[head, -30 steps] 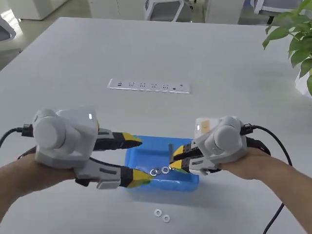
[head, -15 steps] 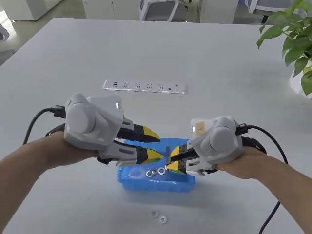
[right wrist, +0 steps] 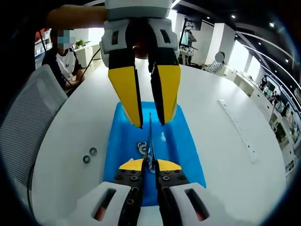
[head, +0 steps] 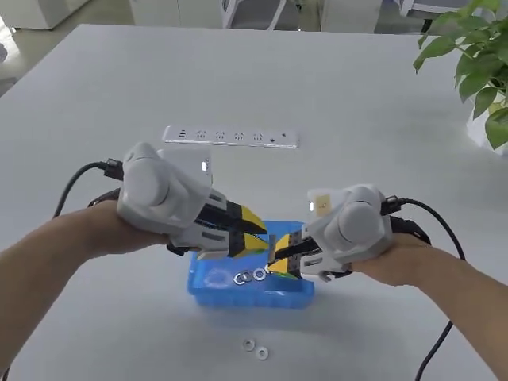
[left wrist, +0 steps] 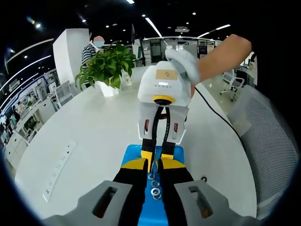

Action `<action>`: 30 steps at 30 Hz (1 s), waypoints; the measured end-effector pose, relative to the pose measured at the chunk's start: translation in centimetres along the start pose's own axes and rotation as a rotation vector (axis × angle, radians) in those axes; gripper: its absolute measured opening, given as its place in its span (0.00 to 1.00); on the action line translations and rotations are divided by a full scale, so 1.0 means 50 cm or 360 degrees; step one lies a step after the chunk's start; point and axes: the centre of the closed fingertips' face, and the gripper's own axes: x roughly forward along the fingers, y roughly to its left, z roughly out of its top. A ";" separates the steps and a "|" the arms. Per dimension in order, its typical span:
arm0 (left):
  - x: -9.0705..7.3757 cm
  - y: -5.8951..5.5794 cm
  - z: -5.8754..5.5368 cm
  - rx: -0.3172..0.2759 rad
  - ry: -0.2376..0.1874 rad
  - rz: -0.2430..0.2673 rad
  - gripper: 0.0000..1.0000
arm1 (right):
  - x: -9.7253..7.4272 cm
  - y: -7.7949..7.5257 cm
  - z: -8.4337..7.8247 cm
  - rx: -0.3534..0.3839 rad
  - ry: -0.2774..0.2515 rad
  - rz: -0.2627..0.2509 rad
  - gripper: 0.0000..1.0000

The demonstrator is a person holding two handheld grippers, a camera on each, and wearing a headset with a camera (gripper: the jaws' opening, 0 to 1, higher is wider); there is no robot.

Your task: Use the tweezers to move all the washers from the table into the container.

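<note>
Just now left gripper (head: 257, 232) came in from left edge of blue container (head: 250, 300) to meet right gripper (head: 275, 267) above it; its fingers (right wrist: 127, 94) narrowed, now part open, holding nothing. Likely regrip or steadying of tweezers (right wrist: 150, 134), no pickup underway. Right fingers clamped on tweezers. Right gripper view gives tweezers shaft running between left fingers, contact hard to tell; head view gives layout: washers (head: 248, 276) inside container, two loose washers (head: 255, 348) on tabletop (head: 381, 103) on person's side, so task unfinished
</note>
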 end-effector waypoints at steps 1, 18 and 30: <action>0.001 0.000 0.002 -0.0002 -0.0003 -0.0005 0.13 | 0.000 0.001 0.000 -0.0004 -0.0001 0.0003 0.09; 0.020 -0.018 0.017 0.0042 -0.0003 -0.0051 0.06 | -0.002 0.002 -0.002 -0.0020 0.0012 0.0000 0.10; 0.017 -0.017 0.019 0.0016 0.0005 -0.0036 0.05 | -0.004 0.004 0.005 -0.0034 0.0025 -0.0010 0.12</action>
